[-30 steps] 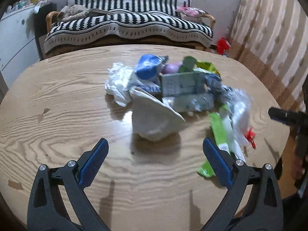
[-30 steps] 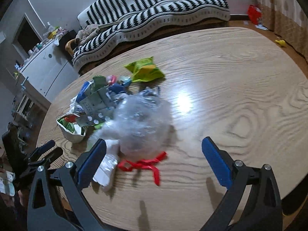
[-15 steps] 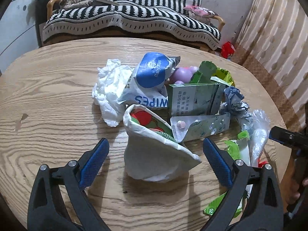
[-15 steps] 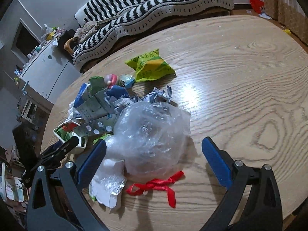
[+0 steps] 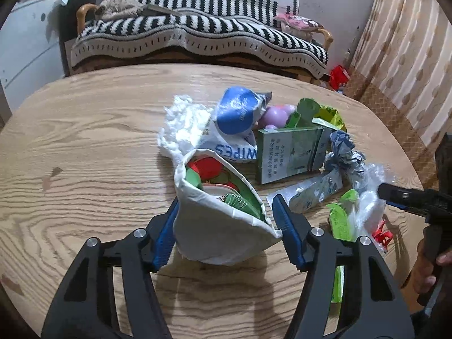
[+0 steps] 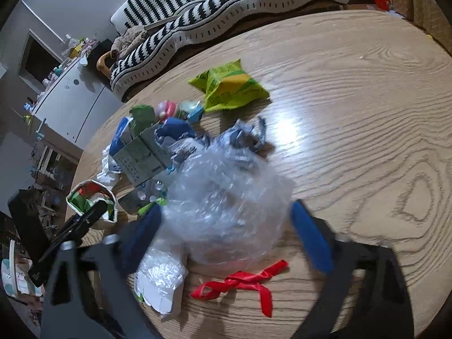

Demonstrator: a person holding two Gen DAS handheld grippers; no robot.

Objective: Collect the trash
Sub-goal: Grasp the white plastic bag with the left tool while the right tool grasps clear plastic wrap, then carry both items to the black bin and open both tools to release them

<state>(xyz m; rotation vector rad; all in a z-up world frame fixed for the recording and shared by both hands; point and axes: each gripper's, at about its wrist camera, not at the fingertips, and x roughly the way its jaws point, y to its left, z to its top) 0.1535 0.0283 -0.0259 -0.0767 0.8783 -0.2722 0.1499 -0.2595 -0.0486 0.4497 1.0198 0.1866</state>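
Observation:
A pile of trash lies on the oval wooden table (image 5: 84, 147). My left gripper (image 5: 226, 233) has its blue pads against both sides of a crumpled white paper bowl (image 5: 223, 226) with a red and green lining; it also shows in the right wrist view (image 6: 90, 197). My right gripper (image 6: 226, 231) straddles a clear crumpled plastic bag (image 6: 226, 200), its fingers blurred by motion and partly closed around it. Behind lie a wipes packet (image 5: 237, 130), a green carton (image 5: 288, 152), a white tissue (image 5: 183, 124) and a green snack bag (image 6: 228, 84).
A red ribbon (image 6: 240, 282) and a white torn wrapper (image 6: 161, 282) lie near the table's front edge. A blister pack (image 5: 310, 192) lies right of the bowl. A striped sofa (image 5: 197, 34) stands behind the table, a white cabinet (image 6: 70, 99) to the left.
Both grippers have moved forward into the pile and closed in. The left one now clamps the paper bowl; the right one's fingers have narrowed around the clear plastic bag.

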